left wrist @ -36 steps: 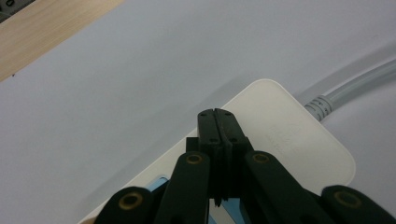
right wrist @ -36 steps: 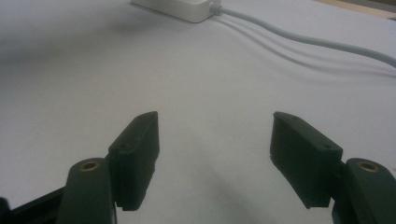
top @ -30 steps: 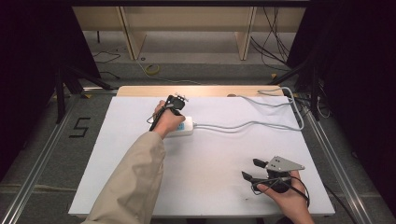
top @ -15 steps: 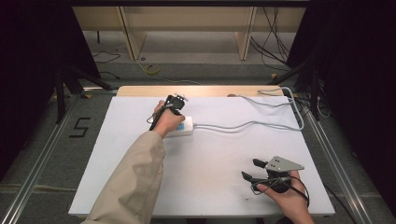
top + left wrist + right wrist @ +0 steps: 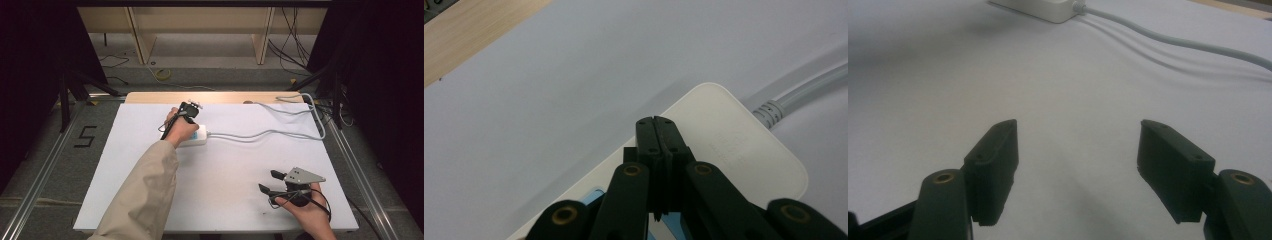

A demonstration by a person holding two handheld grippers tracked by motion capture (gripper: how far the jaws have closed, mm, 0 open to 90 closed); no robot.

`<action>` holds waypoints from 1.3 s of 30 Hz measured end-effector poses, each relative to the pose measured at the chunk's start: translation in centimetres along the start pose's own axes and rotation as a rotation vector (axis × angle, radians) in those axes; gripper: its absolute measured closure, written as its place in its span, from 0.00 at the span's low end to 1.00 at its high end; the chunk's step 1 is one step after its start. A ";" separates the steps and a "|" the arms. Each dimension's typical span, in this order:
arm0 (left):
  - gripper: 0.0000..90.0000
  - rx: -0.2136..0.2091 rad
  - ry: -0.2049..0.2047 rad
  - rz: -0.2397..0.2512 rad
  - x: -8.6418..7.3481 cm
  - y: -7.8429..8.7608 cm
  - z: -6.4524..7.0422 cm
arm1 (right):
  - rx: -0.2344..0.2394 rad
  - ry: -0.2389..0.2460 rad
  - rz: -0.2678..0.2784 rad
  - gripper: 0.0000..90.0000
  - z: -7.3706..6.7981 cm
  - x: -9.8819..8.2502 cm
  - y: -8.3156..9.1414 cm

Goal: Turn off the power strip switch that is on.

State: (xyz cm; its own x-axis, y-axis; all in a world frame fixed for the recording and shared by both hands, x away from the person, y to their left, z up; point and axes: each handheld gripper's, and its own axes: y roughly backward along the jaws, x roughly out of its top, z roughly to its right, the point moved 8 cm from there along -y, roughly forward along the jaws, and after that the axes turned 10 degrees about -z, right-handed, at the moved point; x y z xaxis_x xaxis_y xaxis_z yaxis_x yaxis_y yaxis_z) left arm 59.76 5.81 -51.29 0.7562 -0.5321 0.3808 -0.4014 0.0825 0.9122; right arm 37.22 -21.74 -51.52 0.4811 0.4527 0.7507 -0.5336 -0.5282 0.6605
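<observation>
My left gripper (image 5: pixel 184 116) sits at the far left-centre of the white surface (image 5: pixel 125 165), its jaws pressed fully together with nothing between them. I keep them closed so the 2 tips form 1 narrow point, which I judge suits pushing a switch or button better than a spread pair would. In the left gripper view that closed tip (image 5: pixel 658 131) lies over the top face of the white power strip (image 5: pixel 734 145), near the end where its cable leaves, with a pale blue part showing just beneath the jaws. I cannot tell whether the tip touches the casing or hovers just above it.

The power strip (image 5: pixel 196 136) lies flat under my hand, and its grey cable (image 5: pixel 265 134) runs off to the right, loops near the far right edge and goes off the back, so it has slack and should not tug the strip as I press.

My right gripper (image 5: pixel 270 182) rests near the front right corner, well apart from the strip, jaws spread wide and empty; in the right gripper view only bare surface lies between them (image 5: pixel 1075 170). I judge it is parked out of the way.
</observation>
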 end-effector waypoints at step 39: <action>1.00 -0.019 -0.010 0.074 -0.4 1.5 0.5 | -0.001 -0.004 0.008 0.38 0.1 0.1 0.0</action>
State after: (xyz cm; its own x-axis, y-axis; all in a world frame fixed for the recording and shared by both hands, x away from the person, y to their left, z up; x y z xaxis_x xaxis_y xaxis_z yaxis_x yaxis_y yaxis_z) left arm 58.60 5.67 -50.14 0.7194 -0.5326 0.4459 -0.4462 0.1377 0.8843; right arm 37.30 -21.81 -51.44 0.4793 0.4460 0.7559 -0.5381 -0.5310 0.6546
